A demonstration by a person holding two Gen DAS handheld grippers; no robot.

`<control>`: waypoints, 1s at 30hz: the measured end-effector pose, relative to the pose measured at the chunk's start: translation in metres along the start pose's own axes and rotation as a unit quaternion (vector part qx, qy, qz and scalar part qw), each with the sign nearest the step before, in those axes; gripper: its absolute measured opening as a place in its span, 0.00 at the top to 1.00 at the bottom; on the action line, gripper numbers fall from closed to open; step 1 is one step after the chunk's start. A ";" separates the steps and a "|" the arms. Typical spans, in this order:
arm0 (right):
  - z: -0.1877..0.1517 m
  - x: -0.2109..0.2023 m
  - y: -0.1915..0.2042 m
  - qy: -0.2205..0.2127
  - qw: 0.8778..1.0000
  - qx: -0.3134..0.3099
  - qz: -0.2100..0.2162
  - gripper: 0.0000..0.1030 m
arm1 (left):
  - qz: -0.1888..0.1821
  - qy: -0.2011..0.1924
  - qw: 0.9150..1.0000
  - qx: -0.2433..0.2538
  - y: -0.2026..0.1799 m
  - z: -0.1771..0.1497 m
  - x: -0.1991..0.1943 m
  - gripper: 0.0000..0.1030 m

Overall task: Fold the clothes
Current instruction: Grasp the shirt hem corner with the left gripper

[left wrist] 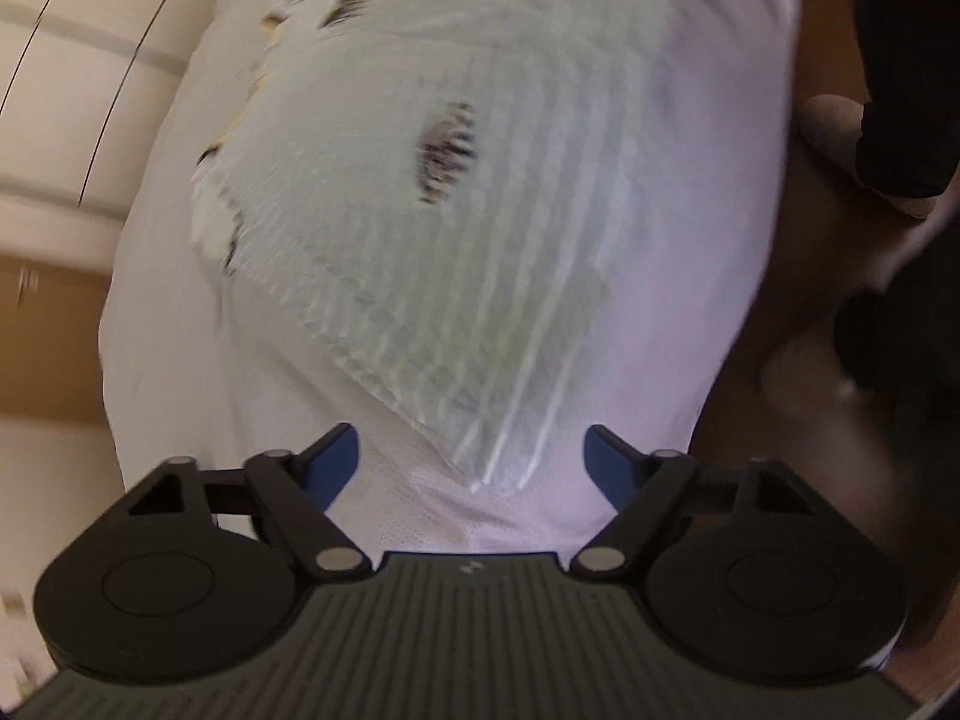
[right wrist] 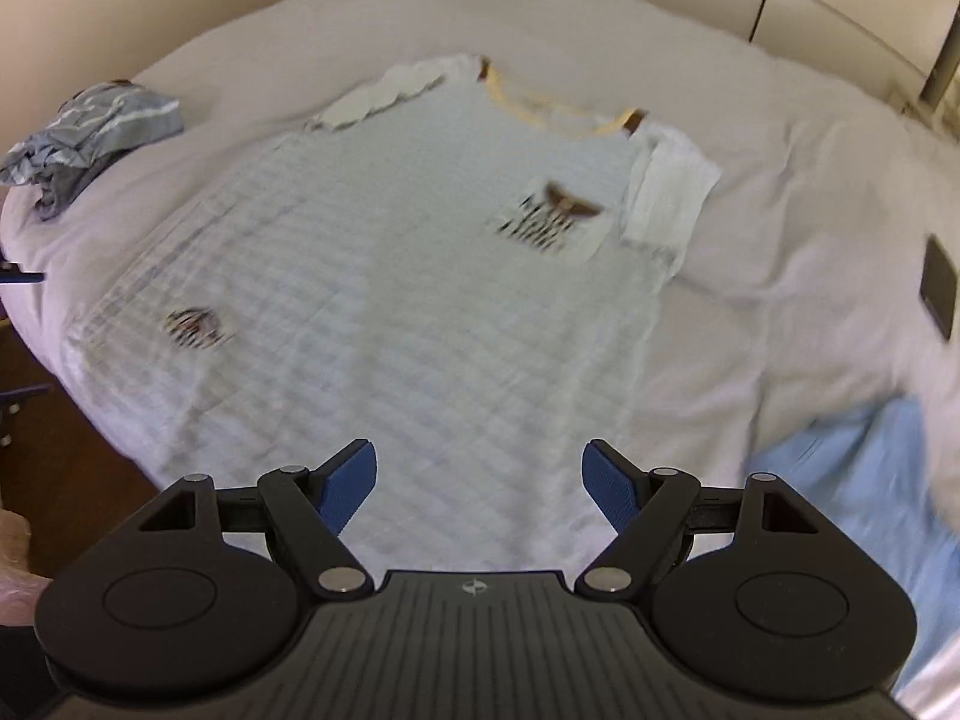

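A pale striped T-shirt (right wrist: 384, 276) with a yellow collar lies spread flat on the white bed (right wrist: 780, 210), with a dark crest on the chest and a small badge near the hem. My right gripper (right wrist: 479, 489) is open and empty, just above the shirt's bottom hem. In the left wrist view the same shirt (left wrist: 480, 228) fills the frame, one bottom corner pointing at my left gripper (left wrist: 471, 468), which is open and empty just short of that corner.
A crumpled grey garment (right wrist: 90, 132) lies at the bed's far left. A light blue cloth (right wrist: 870, 480) lies at the right. A dark flat object (right wrist: 939, 288) rests on the bed at the right. Brown floor (left wrist: 810, 276) borders the bed.
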State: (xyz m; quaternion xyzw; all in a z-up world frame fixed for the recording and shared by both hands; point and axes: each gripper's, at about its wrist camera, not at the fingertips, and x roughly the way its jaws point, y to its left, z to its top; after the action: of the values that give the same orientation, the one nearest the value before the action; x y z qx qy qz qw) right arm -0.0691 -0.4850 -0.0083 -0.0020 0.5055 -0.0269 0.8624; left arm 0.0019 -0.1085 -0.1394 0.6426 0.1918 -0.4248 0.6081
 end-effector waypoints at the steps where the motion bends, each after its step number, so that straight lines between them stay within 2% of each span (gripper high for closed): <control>1: -0.003 -0.001 0.009 0.002 1.000 -0.003 -0.001 0.24 | 0.001 -0.007 1.000 0.015 -0.005 -0.003 0.004 0.30; 5: -0.014 -0.005 0.028 0.013 1.000 -0.015 -0.003 0.24 | 0.021 -0.028 0.998 0.057 -0.019 -0.002 0.024 0.33; 6: -0.018 -0.005 0.029 0.016 1.000 -0.012 -0.004 0.24 | 0.018 -0.025 0.998 0.054 -0.019 0.000 0.030 0.33; 8: -0.025 -0.006 0.029 0.019 1.000 -0.007 -0.007 0.23 | 0.006 -0.016 0.999 0.044 -0.017 0.005 0.041 0.49; 9: -0.030 -0.006 0.028 0.022 1.000 -0.004 -0.009 0.23 | -0.002 -0.013 0.999 0.037 -0.013 0.007 0.042 0.52; 12: -0.046 -0.007 0.023 0.029 0.999 0.004 -0.017 0.23 | -0.025 -0.007 1.000 0.007 0.005 0.014 0.037 0.73; 14: -0.056 -0.010 0.018 0.027 0.999 0.010 -0.020 0.23 | -0.022 -0.015 1.000 -0.004 0.013 0.017 0.028 0.97; 16: -0.066 -0.010 0.017 0.023 1.000 0.007 -0.015 0.23 | -0.022 -0.022 0.999 -0.017 0.023 0.020 0.019 0.97; 22: -0.085 0.006 0.037 0.002 1.000 -0.023 0.020 0.23 | -0.057 -0.017 0.993 -0.100 0.062 0.029 0.010 0.97; 28: -0.102 0.036 0.093 -0.043 0.992 -0.106 0.057 0.22 | -0.101 -0.027 0.985 -0.137 0.084 0.034 -0.003 0.97; 30: -0.106 0.046 0.119 -0.068 0.985 -0.145 0.060 0.22 | -0.122 -0.032 0.976 -0.176 0.095 0.033 -0.003 0.97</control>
State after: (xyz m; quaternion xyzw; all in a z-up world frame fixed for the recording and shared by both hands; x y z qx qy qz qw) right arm -0.1341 -0.3663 -0.1041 -0.0989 0.4431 0.0987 0.8855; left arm 0.0625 -0.1569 -0.0749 0.4835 0.3211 -0.4758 0.6609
